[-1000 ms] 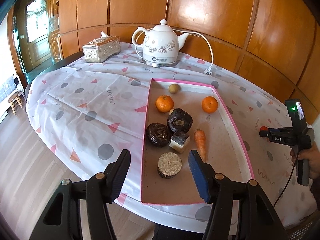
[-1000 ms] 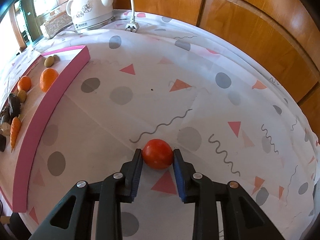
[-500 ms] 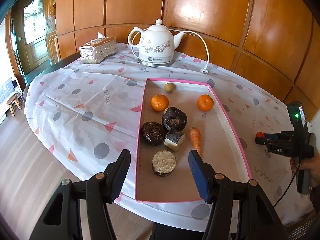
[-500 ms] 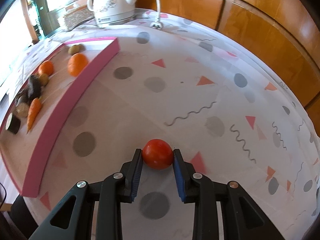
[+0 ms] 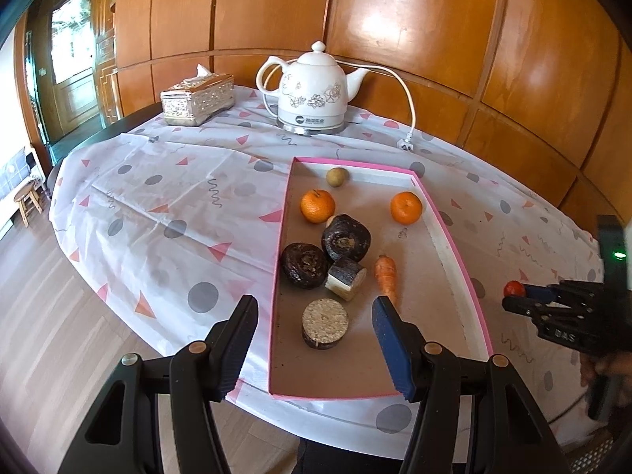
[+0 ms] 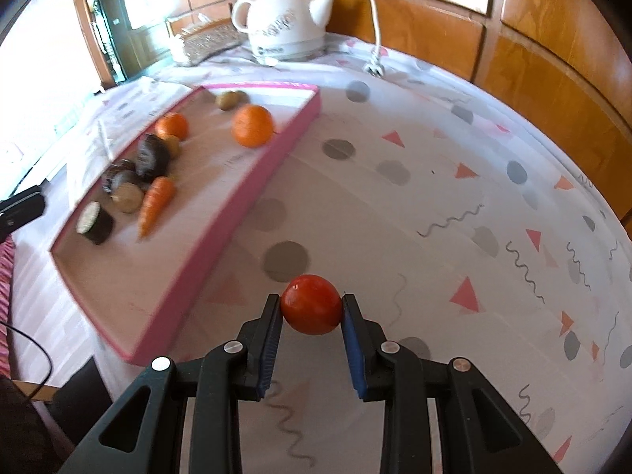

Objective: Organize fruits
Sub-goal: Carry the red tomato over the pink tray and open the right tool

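My right gripper (image 6: 312, 308) is shut on a small red tomato (image 6: 311, 304), held just above the patterned tablecloth to the right of the pink-rimmed tray (image 6: 221, 217). In the left wrist view that same right gripper (image 5: 513, 294) shows at the right edge with the tomato (image 5: 513, 288) at its tips. The tray (image 5: 454, 252) holds two oranges (image 5: 317, 206) (image 5: 406, 207), a carrot (image 5: 386, 276), several dark root pieces (image 5: 345, 237) and a small brownish fruit (image 5: 337, 177). My left gripper (image 5: 316, 324) hovers open over the tray's near end, nothing between its fingers.
A white electric kettle (image 5: 312, 94) with its cord and plug (image 5: 407, 144) stands at the back of the table. A silver tissue box (image 5: 196, 98) sits to its left. Wood panelling rises behind; the table's near edge drops to a wooden floor.
My right gripper has carried the tomato leftward toward the tray, which now looms larger in its view. The left gripper stays where it was, still open.
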A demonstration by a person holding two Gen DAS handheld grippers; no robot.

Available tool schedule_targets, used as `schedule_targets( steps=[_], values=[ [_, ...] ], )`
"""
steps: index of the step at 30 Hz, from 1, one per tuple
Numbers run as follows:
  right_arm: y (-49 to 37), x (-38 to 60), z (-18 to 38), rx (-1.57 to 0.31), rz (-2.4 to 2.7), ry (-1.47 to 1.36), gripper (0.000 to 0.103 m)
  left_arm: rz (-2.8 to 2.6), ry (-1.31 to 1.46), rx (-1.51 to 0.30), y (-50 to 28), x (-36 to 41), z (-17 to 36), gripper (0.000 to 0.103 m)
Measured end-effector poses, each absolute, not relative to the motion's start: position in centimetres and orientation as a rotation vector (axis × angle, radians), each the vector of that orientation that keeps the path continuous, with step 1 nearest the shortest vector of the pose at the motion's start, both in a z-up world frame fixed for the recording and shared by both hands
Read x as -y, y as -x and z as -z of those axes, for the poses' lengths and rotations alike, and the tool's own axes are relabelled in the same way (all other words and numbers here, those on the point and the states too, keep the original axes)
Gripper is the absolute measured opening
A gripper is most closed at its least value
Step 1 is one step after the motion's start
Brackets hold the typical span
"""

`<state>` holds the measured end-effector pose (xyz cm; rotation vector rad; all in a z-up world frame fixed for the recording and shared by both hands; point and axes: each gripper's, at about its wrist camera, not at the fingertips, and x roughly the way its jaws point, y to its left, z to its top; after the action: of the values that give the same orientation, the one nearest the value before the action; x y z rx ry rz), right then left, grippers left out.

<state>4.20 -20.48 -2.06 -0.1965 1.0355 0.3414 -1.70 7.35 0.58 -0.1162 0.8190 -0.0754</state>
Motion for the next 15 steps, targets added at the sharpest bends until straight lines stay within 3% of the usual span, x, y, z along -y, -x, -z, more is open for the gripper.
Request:
schedule_targets(
  steps=[15],
  values=[
    [-1.2, 14.0, -2.7, -0.901, -0.521, 0.176, 0.030, -0.017, 0.157, -0.802, 1.2, -9.9, -0.4, 0.061]
  ],
)
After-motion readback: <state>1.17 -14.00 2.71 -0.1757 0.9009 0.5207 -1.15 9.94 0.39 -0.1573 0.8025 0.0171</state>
